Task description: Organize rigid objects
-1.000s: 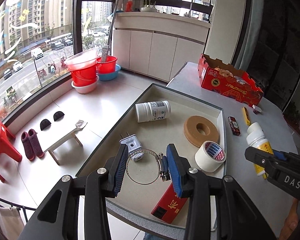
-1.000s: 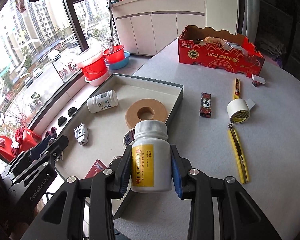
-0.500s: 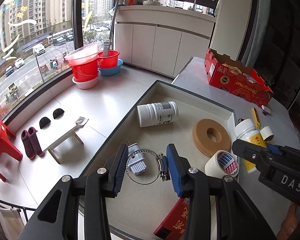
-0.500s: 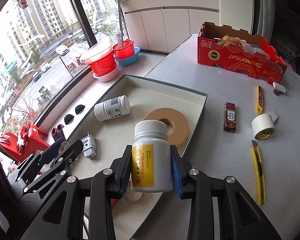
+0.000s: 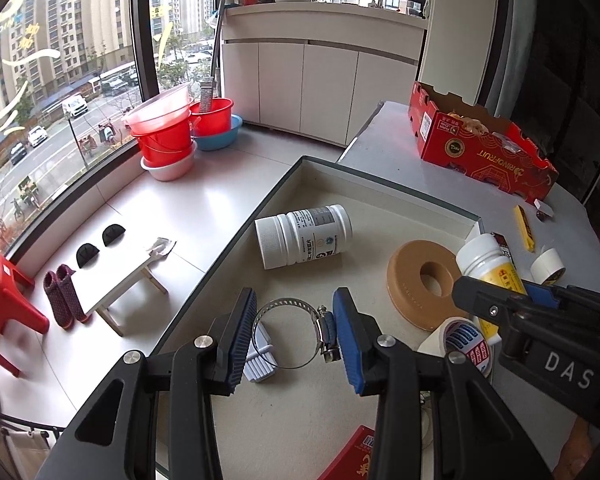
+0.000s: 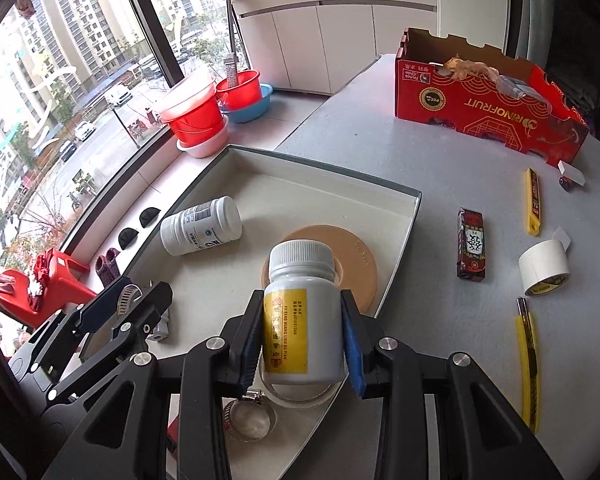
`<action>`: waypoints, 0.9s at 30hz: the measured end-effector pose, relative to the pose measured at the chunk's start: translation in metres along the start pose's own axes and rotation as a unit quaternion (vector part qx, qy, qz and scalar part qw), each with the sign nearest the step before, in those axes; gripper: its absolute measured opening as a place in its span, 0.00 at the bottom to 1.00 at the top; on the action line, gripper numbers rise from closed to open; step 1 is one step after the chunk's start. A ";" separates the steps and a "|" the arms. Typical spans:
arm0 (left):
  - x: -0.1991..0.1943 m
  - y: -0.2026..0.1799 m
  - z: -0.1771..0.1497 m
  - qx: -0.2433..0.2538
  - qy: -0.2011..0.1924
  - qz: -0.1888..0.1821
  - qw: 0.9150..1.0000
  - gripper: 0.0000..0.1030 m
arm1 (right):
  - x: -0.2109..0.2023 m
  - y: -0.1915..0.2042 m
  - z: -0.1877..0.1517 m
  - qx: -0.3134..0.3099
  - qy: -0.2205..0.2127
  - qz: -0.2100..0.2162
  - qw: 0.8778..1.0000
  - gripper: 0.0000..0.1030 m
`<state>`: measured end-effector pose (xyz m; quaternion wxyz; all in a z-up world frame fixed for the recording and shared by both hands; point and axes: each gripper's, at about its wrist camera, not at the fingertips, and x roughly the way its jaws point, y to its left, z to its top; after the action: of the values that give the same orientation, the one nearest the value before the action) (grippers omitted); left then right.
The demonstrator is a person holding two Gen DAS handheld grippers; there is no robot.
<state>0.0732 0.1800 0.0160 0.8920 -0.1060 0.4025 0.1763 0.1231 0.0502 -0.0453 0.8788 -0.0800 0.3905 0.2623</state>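
- Fingers of the left gripper (image 5: pixel 294 334) pinch a metal hose clamp (image 5: pixel 290 332) across its ring, so it hangs flat over the tray (image 5: pixel 380 184).
- Right gripper (image 6: pixel 302 340) grips the yellow-label bottle (image 6: pixel 302 316) upright by its body (cap up, ready to stand), above the tray's near corner.
- Inside the tray: white bottle (image 5: pixel 306 236) lying down, tan ring (image 5: pixel 422 282), tape roll (image 5: pixel 466 342).
- Bare tray floor shows between the lying bottle and the near wall; I'd aim there.
- Tray's far rim overhangs the table (image 6: pixel 440 168) edge, so stay inboard.
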 end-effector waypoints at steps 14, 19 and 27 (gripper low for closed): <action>0.011 -0.005 0.000 0.008 0.012 0.004 1.000 0.42 | 0.007 0.001 0.005 -0.003 0.005 -0.005 1.000 0.36; 0.014 -0.005 -0.001 0.010 0.017 0.006 1.000 0.42 | 0.012 0.001 0.007 -0.003 0.008 -0.007 1.000 0.36; 0.017 -0.005 0.000 0.012 0.017 0.007 1.000 0.42 | 0.014 0.001 0.009 -0.002 0.009 -0.009 1.000 0.36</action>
<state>0.0852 0.1792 0.0037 0.8849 -0.0959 0.4204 0.1759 0.1364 0.0594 -0.0494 0.8774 -0.0879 0.3971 0.2544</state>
